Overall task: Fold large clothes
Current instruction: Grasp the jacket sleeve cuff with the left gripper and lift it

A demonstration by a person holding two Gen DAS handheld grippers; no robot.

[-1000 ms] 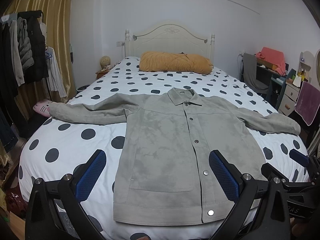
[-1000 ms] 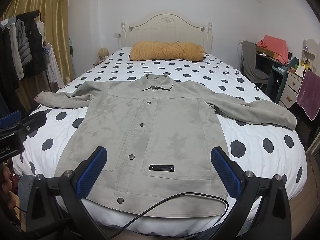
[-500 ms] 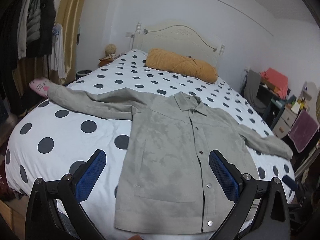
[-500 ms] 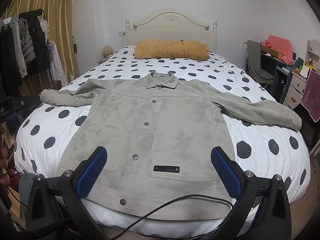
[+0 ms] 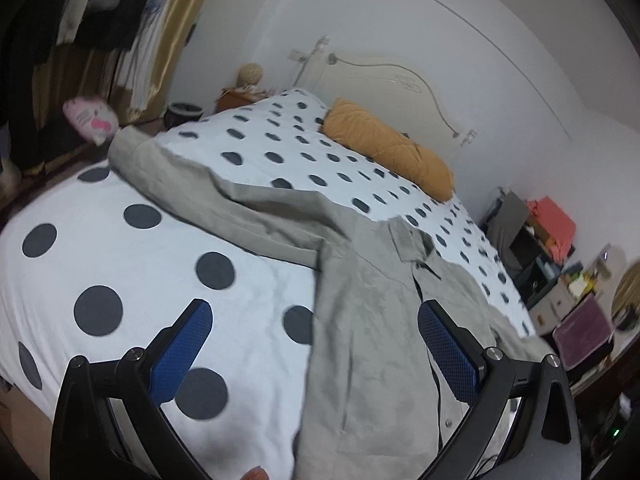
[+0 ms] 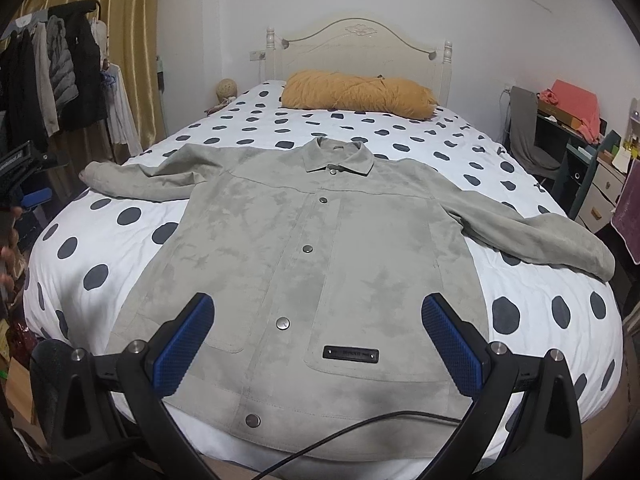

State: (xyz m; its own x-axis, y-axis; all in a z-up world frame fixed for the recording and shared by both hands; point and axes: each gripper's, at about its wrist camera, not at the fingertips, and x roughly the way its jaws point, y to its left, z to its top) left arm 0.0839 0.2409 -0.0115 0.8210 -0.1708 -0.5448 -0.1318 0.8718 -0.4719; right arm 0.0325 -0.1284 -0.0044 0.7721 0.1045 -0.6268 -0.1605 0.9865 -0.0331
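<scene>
A grey-green snap-button jacket (image 6: 320, 264) lies flat and face up on the polka-dot bed (image 6: 536, 320), sleeves spread to both sides. My right gripper (image 6: 318, 344) is open and empty above the jacket's hem. In the left wrist view the jacket (image 5: 372, 344) runs from lower middle to the left sleeve (image 5: 192, 184), which reaches the bed's left edge. My left gripper (image 5: 314, 352) is open and empty above the bed beside the jacket's left side. The left gripper also shows at the left edge of the right wrist view (image 6: 24, 184).
An orange pillow (image 6: 356, 94) lies by the white headboard (image 6: 360, 52). A clothes rack (image 6: 52, 80) and gold curtain stand left. A pink plush (image 5: 90, 122) sits past the left sleeve. A desk, chair and drawers (image 6: 600, 192) stand right. A black cable (image 6: 360, 432) crosses the hem.
My left gripper has swung left and tilted, now facing the left sleeve and bed corner. My right gripper has moved slightly closer to the jacket. Both stay open.
</scene>
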